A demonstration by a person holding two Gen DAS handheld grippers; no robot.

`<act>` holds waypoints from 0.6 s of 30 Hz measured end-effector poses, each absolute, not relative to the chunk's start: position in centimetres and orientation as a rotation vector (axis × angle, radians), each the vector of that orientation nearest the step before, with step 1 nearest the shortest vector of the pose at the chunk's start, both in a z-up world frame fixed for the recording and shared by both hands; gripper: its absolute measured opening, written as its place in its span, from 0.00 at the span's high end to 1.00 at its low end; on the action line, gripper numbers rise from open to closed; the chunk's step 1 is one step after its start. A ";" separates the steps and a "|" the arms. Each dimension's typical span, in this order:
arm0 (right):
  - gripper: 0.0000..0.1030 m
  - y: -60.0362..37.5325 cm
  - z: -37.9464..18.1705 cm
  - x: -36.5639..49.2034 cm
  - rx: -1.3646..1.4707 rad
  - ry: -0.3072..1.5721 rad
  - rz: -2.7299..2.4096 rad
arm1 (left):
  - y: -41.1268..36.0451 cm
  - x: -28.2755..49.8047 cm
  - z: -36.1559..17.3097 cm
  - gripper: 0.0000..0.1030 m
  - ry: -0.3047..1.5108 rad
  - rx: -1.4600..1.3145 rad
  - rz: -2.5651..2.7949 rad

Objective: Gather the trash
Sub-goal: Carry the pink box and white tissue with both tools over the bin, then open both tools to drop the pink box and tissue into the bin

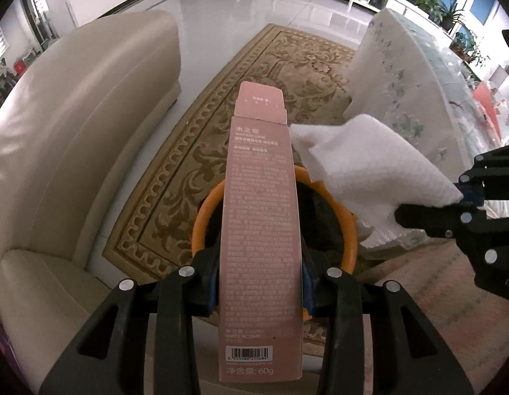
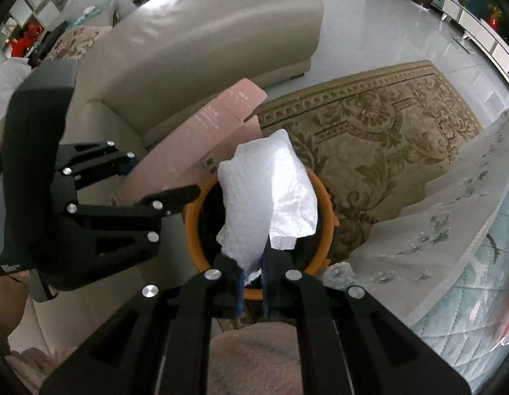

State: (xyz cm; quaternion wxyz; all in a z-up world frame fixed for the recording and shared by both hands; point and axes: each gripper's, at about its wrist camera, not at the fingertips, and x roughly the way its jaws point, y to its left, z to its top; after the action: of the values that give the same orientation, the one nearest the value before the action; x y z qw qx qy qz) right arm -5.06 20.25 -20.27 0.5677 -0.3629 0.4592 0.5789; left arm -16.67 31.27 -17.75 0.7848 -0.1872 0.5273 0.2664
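The left claw grips a pink carton; the right claw pinches a white paper towel. Both hang over the orange bin, carton at its nine o'clock.

Pretty clearly a home living room I was in: a cream leather sofa filled the left of the frame, a patterned beige rug lay across glossy white floor tiles, and potted plants lined the windows at upper right.
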 end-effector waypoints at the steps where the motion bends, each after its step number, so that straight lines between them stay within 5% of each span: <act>1: 0.88 20.5 -20.5 -5.1 -0.859 1.097 1.364 | 31.4 -16.5 -18.0 0.61 1.141 -0.409 0.575; 5: 0.67 21.1 -20.3 -5.4 -0.877 1.052 1.353 | 31.6 -16.0 -18.4 0.49 1.150 -0.411 0.594; 9: 0.62 21.3 -20.4 -5.3 -0.884 1.037 1.349 | 31.8 -16.4 -18.4 0.33 1.144 -0.393 0.622; 13: 0.61 21.2 -20.4 -5.1 -0.868 1.048 1.350 | 32.1 -16.7 -18.2 0.27 1.139 -0.403 0.627; 18: 0.47 20.6 -19.4 -4.9 -0.841 1.025 1.349 | 32.0 -16.8 -18.0 0.22 1.140 -0.397 0.623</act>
State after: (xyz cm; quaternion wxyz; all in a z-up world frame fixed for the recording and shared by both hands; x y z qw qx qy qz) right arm -4.90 20.61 -19.41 0.5852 -0.3604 0.4393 0.5785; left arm -16.82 32.04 -17.96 0.7780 -0.1835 0.5274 0.2880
